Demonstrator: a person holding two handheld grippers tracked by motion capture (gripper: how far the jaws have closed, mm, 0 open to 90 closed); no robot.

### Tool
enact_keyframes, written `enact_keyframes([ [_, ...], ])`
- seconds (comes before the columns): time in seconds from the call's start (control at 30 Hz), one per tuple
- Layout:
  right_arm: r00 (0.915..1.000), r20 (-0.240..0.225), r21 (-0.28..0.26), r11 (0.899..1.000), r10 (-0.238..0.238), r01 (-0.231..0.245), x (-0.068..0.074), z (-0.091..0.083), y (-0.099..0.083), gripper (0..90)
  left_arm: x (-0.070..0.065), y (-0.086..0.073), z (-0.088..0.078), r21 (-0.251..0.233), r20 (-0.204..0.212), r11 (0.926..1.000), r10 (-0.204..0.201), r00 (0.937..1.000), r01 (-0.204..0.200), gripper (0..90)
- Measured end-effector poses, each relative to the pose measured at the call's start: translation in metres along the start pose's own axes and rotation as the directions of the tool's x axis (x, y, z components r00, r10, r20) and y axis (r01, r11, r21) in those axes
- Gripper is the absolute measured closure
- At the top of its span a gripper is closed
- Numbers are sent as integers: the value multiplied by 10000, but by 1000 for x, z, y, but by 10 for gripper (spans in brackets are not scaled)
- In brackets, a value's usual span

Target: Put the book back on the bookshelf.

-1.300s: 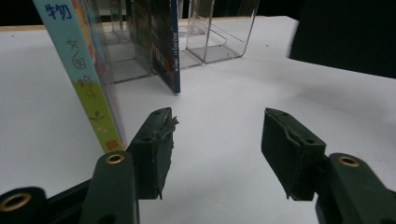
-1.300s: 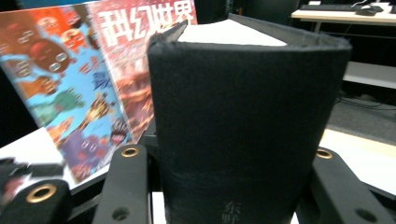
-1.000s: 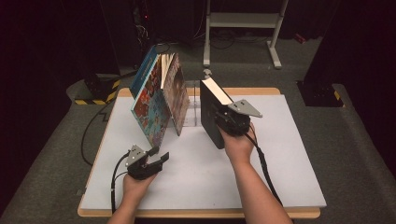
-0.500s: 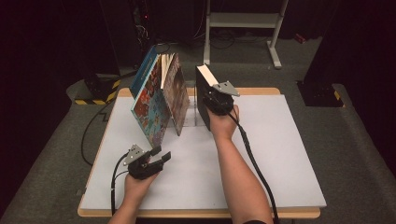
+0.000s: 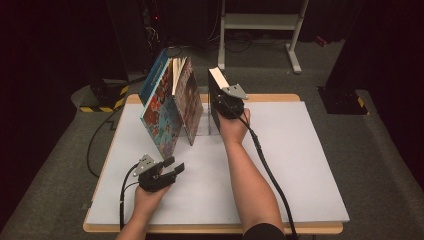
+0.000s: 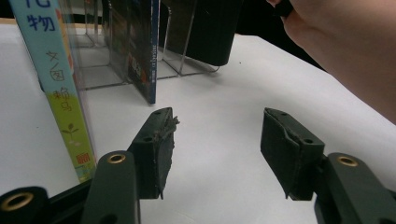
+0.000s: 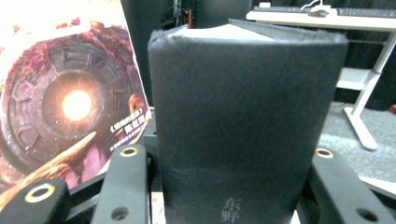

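Observation:
A thick black book [image 5: 214,102] stands upright at the right end of a clear acrylic rack [image 5: 204,129], with my right gripper [image 5: 226,106] shut on its spine side. In the right gripper view the black book [image 7: 243,126] sits between both jaws. Several colourful books [image 5: 170,107] lean in the rack to its left. My left gripper [image 5: 172,169] rests on the white table [image 5: 300,165] in front of them, open, with nothing between its pads [image 6: 156,149]. From the left gripper view, the black book [image 6: 205,32] has its lower end at the rack [image 6: 184,67].
A book with a light blue and green spine [image 6: 56,88] stands close to my left gripper's left side, with a blue-spined one [image 6: 152,51] behind it. The right forearm [image 6: 345,51] crosses the table's middle. A white desk frame [image 5: 260,22] stands on the floor beyond.
My right gripper has carried the black book away from the person and leftward, up to the rack beside the leaning books. The left gripper has stayed where it was.

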State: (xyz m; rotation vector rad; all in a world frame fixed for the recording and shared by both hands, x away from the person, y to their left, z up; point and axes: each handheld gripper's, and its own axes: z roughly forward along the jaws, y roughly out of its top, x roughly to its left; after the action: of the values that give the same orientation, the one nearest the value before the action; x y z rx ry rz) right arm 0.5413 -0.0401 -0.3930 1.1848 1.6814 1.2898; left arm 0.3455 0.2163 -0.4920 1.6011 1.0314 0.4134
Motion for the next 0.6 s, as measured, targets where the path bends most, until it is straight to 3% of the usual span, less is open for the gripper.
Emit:
enact_keyframes([
  [0.17, 9994, -246, 119, 9996, 247, -244, -6, -7, -3, 500, -2, 0, 0, 27, 21, 10000, 53, 10000, -53, 444],
  [0.3, 9946, -857, 80, 9982, 592, -587, -7, -20, -1, 447, -3, 1, 0, 88, -17, 9997, 210, 9998, -210, 443],
  [0.37, 9937, -945, 29, 9982, 599, -599, -6, -29, -3, 442, -3, 0, 0, 127, -30, 9996, 246, 9997, -246, 443],
  [0.47, 9902, -1158, 125, 9970, 774, -765, -9, -42, -11, 446, -3, 0, 0, 151, -55, 9995, 278, 9996, -278, 443],
  [0.6, 9837, -1455, 411, 9941, 1053, -1004, -16, -47, -24, 456, -3, -1, 1, 190, -52, 9994, 307, 9995, -306, 442],
])
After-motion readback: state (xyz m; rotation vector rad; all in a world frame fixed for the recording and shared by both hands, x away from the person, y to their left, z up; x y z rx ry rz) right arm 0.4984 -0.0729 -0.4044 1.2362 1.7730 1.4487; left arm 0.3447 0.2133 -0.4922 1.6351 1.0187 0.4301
